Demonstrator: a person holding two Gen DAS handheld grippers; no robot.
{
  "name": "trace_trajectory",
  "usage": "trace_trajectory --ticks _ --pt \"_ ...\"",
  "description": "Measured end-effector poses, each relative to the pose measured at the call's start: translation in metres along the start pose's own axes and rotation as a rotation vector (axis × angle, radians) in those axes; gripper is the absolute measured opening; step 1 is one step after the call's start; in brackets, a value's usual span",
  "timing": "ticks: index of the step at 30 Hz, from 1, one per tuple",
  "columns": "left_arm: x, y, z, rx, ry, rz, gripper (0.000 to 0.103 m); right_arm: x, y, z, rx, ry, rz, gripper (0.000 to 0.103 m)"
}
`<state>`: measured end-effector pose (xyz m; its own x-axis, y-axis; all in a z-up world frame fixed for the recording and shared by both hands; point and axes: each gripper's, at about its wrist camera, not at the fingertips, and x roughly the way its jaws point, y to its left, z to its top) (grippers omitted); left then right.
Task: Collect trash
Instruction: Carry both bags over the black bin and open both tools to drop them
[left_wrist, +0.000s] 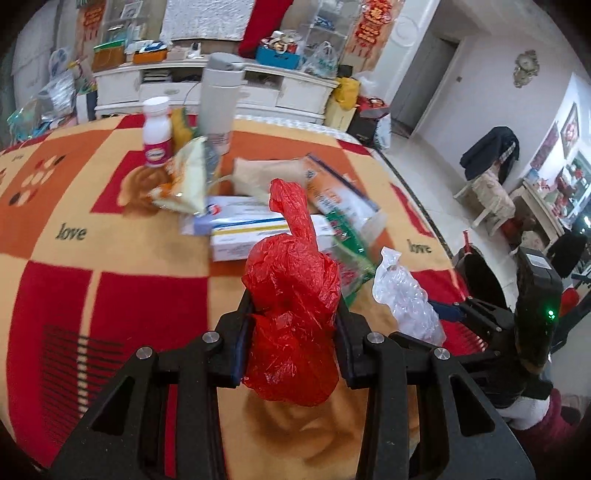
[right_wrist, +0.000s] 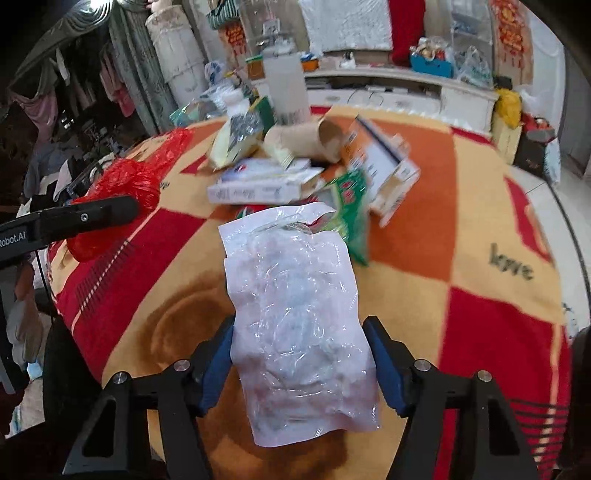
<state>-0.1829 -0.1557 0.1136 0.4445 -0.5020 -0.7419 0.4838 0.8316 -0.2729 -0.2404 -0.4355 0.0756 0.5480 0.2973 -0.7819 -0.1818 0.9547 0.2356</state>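
Note:
My left gripper (left_wrist: 293, 314) is shut on a crumpled red plastic bag (left_wrist: 295, 295) and holds it above the blanket-covered table (left_wrist: 110, 258). The bag also shows at the left of the right wrist view (right_wrist: 125, 184). My right gripper (right_wrist: 301, 354) is shut on a clear plastic bag (right_wrist: 295, 314), which also shows in the left wrist view (left_wrist: 406, 299). A pile of trash lies mid-table: a white flat box (left_wrist: 251, 236), a snack packet (left_wrist: 184, 181), a cardboard tube (right_wrist: 306, 142), a green wrapper (right_wrist: 351, 206) and an orange-white carton (right_wrist: 384, 173).
A white thermos (left_wrist: 219, 99) and a small white bottle with a pink label (left_wrist: 158, 133) stand at the table's far side. A cluttered white cabinet (left_wrist: 221, 81) runs behind. The table's right edge (left_wrist: 417, 192) drops to a tiled floor with a chair (left_wrist: 491, 184).

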Motion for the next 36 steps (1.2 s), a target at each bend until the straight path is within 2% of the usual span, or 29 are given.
trace_trajectory --ticks 17,36 --pt "0.052 -0.074 0.023 0.076 0.016 -0.069 0.036 -0.049 -0.066 -0.007 0.110 -0.074 -0.149 0.066" --pt "0.103 -0.157 0.026 0.193 0.065 -0.159 0.036 -0.095 -0.154 -0.032 0.269 -0.117 -0.284 0.066"
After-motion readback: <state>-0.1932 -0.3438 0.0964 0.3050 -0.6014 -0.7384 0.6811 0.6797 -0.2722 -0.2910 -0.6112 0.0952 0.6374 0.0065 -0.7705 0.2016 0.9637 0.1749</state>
